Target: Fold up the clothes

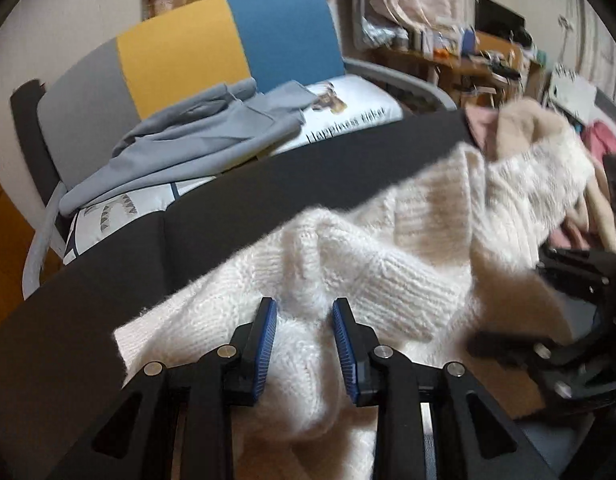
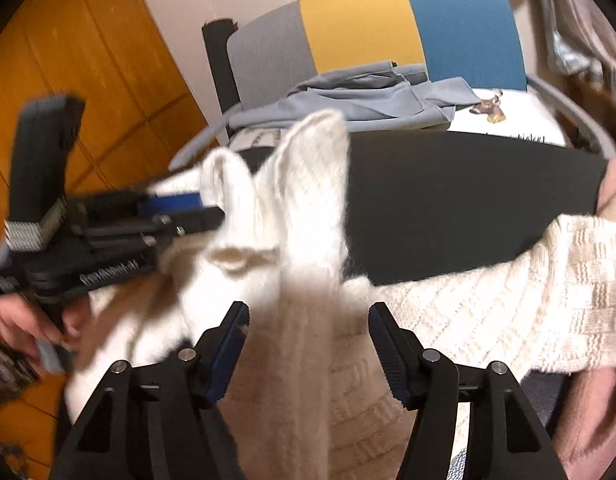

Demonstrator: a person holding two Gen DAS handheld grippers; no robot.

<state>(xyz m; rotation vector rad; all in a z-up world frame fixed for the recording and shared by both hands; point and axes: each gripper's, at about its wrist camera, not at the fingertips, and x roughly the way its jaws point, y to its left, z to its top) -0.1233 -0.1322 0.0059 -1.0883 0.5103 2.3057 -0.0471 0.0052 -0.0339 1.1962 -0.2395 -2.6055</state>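
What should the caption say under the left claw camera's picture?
Left claw open around a fluffy white sweater on a black table.

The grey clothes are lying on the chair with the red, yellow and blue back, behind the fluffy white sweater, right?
Nearly. The chair back is grey, yellow and blue, not red; the right wrist view shows all three stripes. The grey clothes do lie on that chair, behind the fluffy white sweater.
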